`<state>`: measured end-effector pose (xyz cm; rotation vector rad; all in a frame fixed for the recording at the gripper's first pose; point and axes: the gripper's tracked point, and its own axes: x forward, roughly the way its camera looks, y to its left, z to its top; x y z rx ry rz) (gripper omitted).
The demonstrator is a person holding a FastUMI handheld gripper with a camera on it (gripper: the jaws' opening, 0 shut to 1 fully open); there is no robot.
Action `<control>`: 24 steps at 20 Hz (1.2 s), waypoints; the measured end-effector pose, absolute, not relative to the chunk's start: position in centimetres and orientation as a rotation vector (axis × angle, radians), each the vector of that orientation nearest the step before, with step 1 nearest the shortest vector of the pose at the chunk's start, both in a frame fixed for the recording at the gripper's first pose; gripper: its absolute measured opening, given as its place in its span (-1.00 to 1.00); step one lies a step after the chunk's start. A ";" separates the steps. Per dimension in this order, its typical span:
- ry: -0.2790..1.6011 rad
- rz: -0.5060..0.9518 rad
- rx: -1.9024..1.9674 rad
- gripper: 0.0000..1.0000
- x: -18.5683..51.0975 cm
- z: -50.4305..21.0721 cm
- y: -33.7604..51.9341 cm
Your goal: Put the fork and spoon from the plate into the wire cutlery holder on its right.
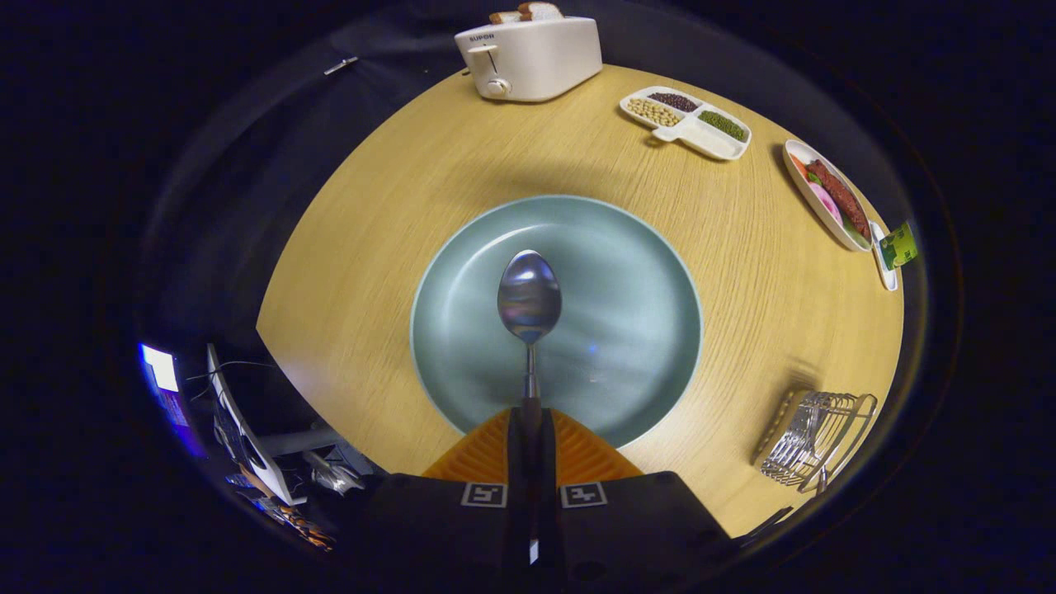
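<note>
Over the plate (627, 272), the gripper (531, 425) is clamped on the dark handle of the spoon (529, 297), a light, stiff, slick piece probably best pinched low on that handle, bowl jutting ahead, with the wire holder (813, 441) well off to the right.

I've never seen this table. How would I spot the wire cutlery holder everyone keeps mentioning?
Start from the big grey-green plate in the middle of the round wooden table, over which the gripper holds a spoon, fingers shut on its handle. Look right of the plate, near the table's edge: the wire cutlery holder sits there. It is bare metal wire, unlike the white food dishes.
</note>
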<state>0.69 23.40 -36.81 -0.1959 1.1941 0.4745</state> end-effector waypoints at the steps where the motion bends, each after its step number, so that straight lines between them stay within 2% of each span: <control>1: 1.186 0.485 -0.187 -0.82 0.6 -35.9 23.2; 6: 1.171 0.521 -0.128 -0.82 -0.2 -30.8 20.5; 13: 1.189 0.504 -0.129 -0.83 -2.3 -24.2 10.1; 24: 1.368 0.390 -0.120 -0.83 -3.1 -25.5 -2.4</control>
